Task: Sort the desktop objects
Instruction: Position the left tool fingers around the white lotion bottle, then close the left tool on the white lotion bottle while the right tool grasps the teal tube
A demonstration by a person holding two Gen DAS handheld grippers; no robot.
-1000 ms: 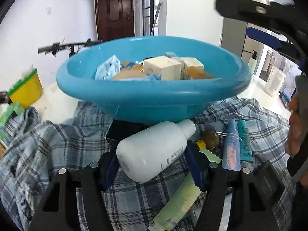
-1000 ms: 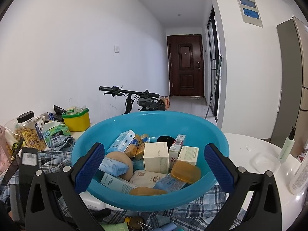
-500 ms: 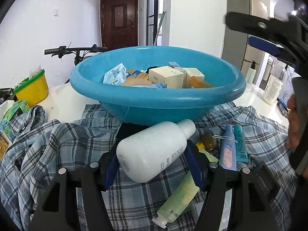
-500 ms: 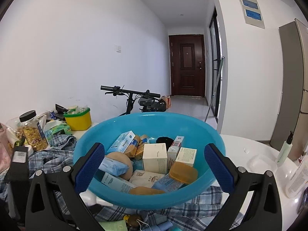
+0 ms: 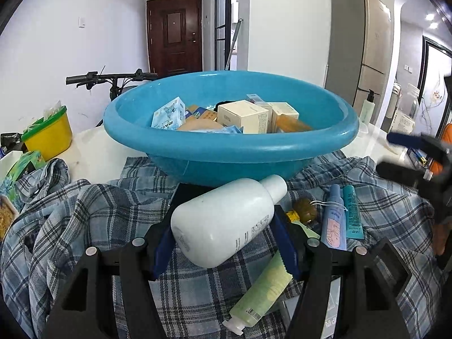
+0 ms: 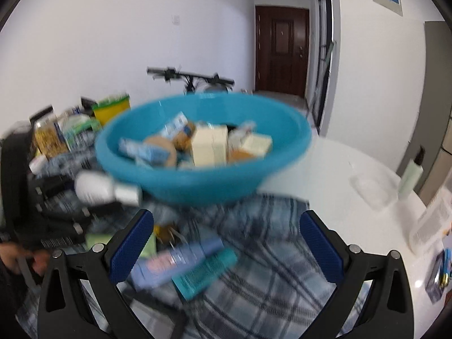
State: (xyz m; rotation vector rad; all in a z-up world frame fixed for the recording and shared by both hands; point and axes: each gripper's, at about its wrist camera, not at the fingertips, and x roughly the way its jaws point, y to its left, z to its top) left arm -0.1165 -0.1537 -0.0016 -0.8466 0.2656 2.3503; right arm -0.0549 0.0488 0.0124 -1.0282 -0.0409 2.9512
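My left gripper (image 5: 226, 243) is shut on a white bottle (image 5: 226, 220), held above the plaid cloth (image 5: 84, 212) in front of the blue basin (image 5: 226, 149). The basin holds several small boxes and packets. My right gripper (image 6: 226, 243) is open and empty, low over the cloth, with a light blue tube (image 6: 175, 262) and a teal tube (image 6: 203, 274) lying between its fingers. The right wrist view is blurred; it shows the basin (image 6: 203, 180) and the white bottle (image 6: 96, 189) at left. The right gripper shows at the right edge of the left wrist view (image 5: 418, 158).
On the cloth lie a green tube (image 5: 262, 291), a light blue tube (image 5: 334, 220), a teal tube (image 5: 351, 212) and a small brown bottle (image 5: 305, 210). A yellow tub (image 5: 48, 135) stands at left. A pump bottle (image 6: 411, 175) and clear containers stand on the white table at right.
My right gripper has dropped from above the basin down to the cloth beside the tubes. My left gripper has pulled back and risen slightly, still holding the white bottle.
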